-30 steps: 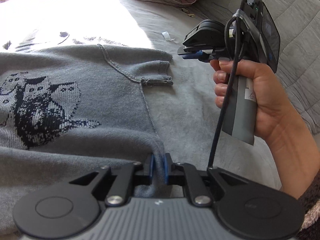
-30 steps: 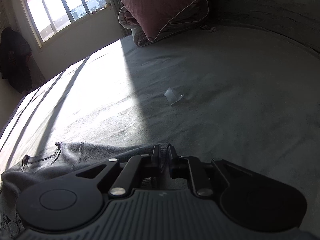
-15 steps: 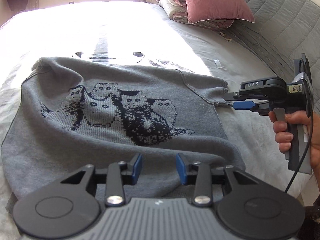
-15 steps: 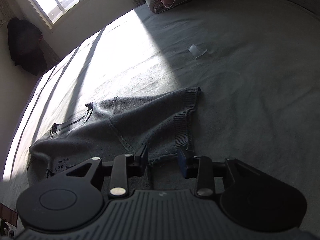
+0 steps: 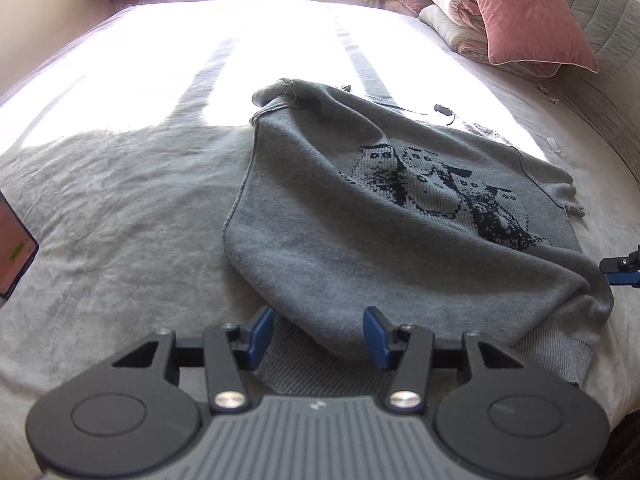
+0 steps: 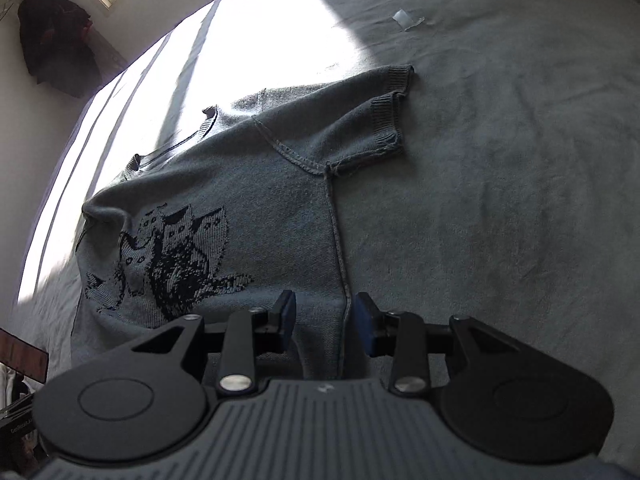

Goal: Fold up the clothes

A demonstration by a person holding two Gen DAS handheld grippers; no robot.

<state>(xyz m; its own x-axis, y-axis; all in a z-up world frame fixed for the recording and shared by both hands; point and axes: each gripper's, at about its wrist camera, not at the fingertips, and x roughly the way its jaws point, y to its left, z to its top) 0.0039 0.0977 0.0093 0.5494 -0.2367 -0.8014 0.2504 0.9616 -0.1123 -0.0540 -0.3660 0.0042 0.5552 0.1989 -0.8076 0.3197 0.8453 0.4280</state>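
Note:
A grey knitted sweater (image 5: pixel 360 216) with a dark cat pattern (image 5: pixel 448 192) lies spread on the bed, rumpled, with its ribbed hem toward me. It also shows in the right wrist view (image 6: pixel 260 208), with one short sleeve (image 6: pixel 380 120) pointing away. My left gripper (image 5: pixel 316 334) is open, its blue pads either side of the hem's left part, holding nothing. My right gripper (image 6: pixel 325 322) is open over the sweater's right side seam near the hem; its fingertips (image 5: pixel 618 270) show at the right edge of the left wrist view.
The bed (image 5: pixel 120 208) has a grey cover with bright sunlight across its far half. A pink pillow (image 5: pixel 524 20) and folded quilts lie at the far right by a quilted headboard. A small white scrap (image 6: pixel 406 20) lies on the cover. Dark clothing (image 6: pixel 56 40) hangs on the wall.
Both grippers have opened wider and pulled back toward the sweater's hem. The sweater has been let go and now lies flat on the bed.

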